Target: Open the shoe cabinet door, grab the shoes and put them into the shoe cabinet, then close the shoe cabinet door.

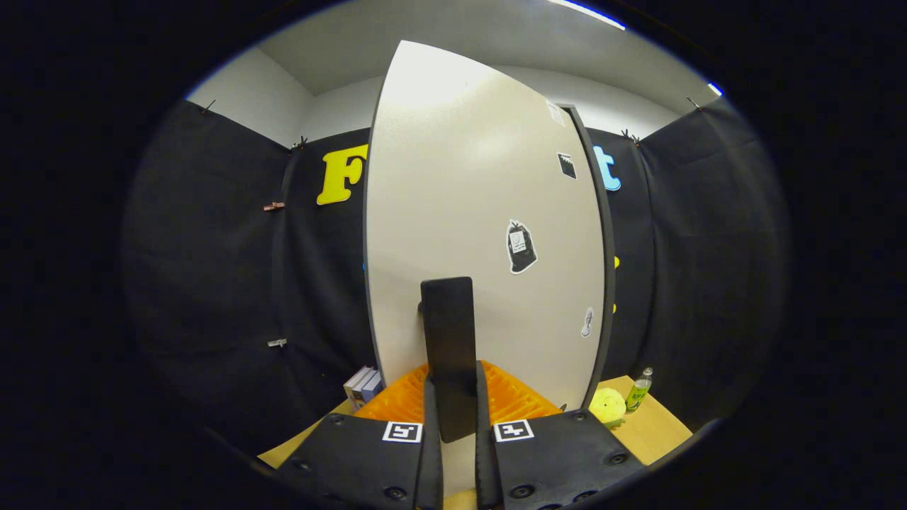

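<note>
Both jaws clamped on door handle | shoe cabinet door ahead | contents hidden

The tall off-white cabinet door looks like smooth laminated board with a soft sheen, light glaring off its upper part; glossy paper stickers lie flat on it. The black upright handle, clamped between both fingers of the gripper, looks matt plastic. At lower right, a pale wooden tabletop carries a clear plastic bottle.
</note>
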{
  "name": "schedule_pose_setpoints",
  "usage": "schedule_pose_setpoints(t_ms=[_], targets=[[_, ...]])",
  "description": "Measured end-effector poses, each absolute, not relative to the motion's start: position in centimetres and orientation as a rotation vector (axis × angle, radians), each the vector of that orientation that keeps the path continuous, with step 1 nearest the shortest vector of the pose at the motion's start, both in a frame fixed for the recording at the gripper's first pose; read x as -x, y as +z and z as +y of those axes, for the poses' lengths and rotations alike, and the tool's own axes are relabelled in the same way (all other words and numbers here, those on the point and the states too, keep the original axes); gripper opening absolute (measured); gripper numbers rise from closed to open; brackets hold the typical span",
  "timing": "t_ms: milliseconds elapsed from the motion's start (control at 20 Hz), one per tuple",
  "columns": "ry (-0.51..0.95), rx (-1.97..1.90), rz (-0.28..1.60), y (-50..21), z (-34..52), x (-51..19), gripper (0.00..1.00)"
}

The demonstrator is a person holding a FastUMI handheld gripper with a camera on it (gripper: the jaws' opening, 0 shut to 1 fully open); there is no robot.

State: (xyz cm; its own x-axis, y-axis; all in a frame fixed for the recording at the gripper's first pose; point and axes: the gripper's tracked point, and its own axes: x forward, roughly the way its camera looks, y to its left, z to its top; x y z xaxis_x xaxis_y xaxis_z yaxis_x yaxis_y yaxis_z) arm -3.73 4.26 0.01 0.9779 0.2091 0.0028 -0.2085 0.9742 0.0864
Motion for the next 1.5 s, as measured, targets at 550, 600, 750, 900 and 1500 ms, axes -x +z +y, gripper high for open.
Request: schedule_pose_setpoints(t_ms=[550, 600, 750, 900, 1500], targets=[[0.068, -0.077, -0.001, 0.5, -7.5, 8.4, 0.20], [0.054, -0.076, 0.002, 0.5, -8.6, 8.5, 0.20], [0.060, -0.069, 0.008, 0.6, -11.7, 8.8, 0.20], [0.094, -0.086, 0.024, 0.7, -14.7, 8.9, 0.18], [-0.009, -0.041, -0.018, 1.7, -21.2, 13.1, 0.21]])
